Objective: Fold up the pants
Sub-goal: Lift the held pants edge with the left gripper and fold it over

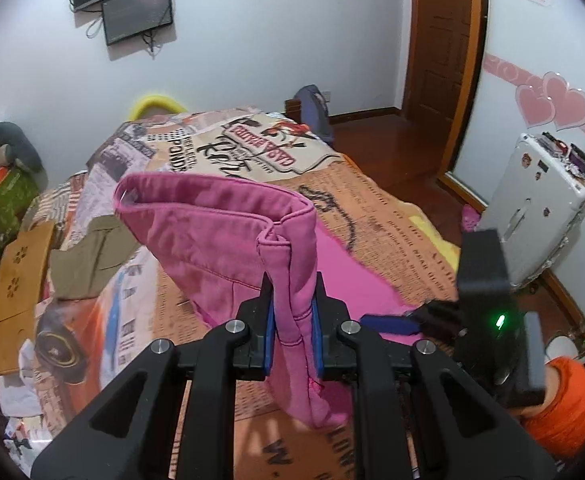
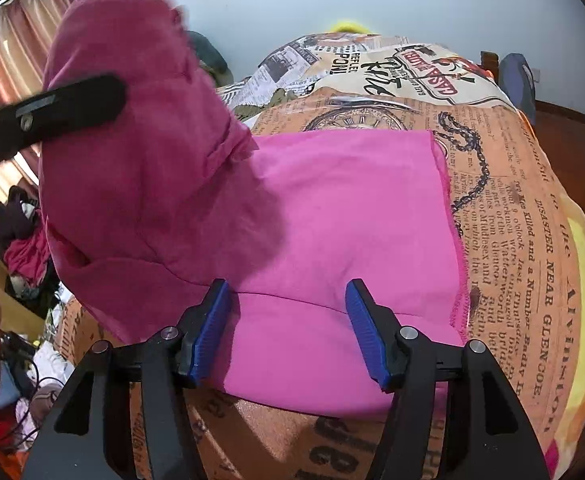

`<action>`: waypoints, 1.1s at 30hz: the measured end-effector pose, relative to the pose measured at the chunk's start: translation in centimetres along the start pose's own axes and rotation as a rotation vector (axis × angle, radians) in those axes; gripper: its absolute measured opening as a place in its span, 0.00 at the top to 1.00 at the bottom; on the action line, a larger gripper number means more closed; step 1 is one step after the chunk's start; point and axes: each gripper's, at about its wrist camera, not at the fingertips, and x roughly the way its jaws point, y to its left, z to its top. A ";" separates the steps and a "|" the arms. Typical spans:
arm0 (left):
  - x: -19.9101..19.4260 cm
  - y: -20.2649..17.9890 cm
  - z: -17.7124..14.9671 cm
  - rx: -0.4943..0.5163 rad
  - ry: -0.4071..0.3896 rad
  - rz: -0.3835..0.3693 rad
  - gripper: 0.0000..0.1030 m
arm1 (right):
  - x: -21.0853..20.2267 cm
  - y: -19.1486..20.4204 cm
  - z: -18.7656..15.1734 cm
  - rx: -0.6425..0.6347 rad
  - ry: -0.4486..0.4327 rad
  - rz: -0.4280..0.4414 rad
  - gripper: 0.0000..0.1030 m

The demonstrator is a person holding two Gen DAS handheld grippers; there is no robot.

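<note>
Two hand-held grippers are at work on one pair of pink pants (image 2: 344, 208) lying on the bed (image 2: 504, 184). The left hand-held gripper (image 1: 293, 312) pinches a hemmed edge of the fabric between its blue pads (image 1: 268, 336) and holds that end lifted off the bedspread, so the cloth rises in a tall dark-pink hump at the left of the right wrist view. The right hand-held gripper (image 2: 288, 328) sits low over the near edge of the flat part, fingers spread wide with nothing between them, apparently just above the fabric; I cannot tell if it touches.

To my eye the step in hand is carrying the lifted end over onto the flat part. To do it well, the left should keep its pinch firm and travel level, so the hem lands square on the far edge instead of skewed. The right would do best pinning or gripping the near edge, so the lower layer does not drag and wrinkle. The cloth looks soft and limp, so a slow lay-down should keep the crease straight.

The bedspread is a busy newspaper print in orange and cream, slightly rumpled. A khaki garment (image 1: 88, 256) lies further left on it beside a wooden board (image 1: 20, 296). A white suitcase (image 1: 532, 208) stands at the right, a wooden door (image 1: 440, 36) beyond, and a dark screen (image 1: 138, 12) hangs on the far wall
</note>
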 end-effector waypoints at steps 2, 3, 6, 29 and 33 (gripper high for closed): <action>0.5 -0.4 0.5 -0.008 0.007 -0.023 0.86 | -0.4 -0.1 -0.2 -0.004 -0.001 0.001 0.44; 0.6 -0.6 0.6 -0.012 0.007 -0.028 0.86 | -0.6 -0.2 -0.1 0.003 -0.003 -0.004 0.45; 1.0 -1.0 0.9 -0.027 0.006 -0.044 0.86 | -2.2 -1.4 -0.1 0.035 -0.039 -0.037 0.45; 7.4 -5.9 1.9 -0.029 0.123 -0.140 0.86 | -3.2 -7.5 -3.8 0.192 -0.006 -0.111 0.45; 9.0 -6.8 1.4 -0.024 0.158 -0.149 0.86 | -3.3 -7.8 -3.8 0.194 -0.005 -0.104 0.45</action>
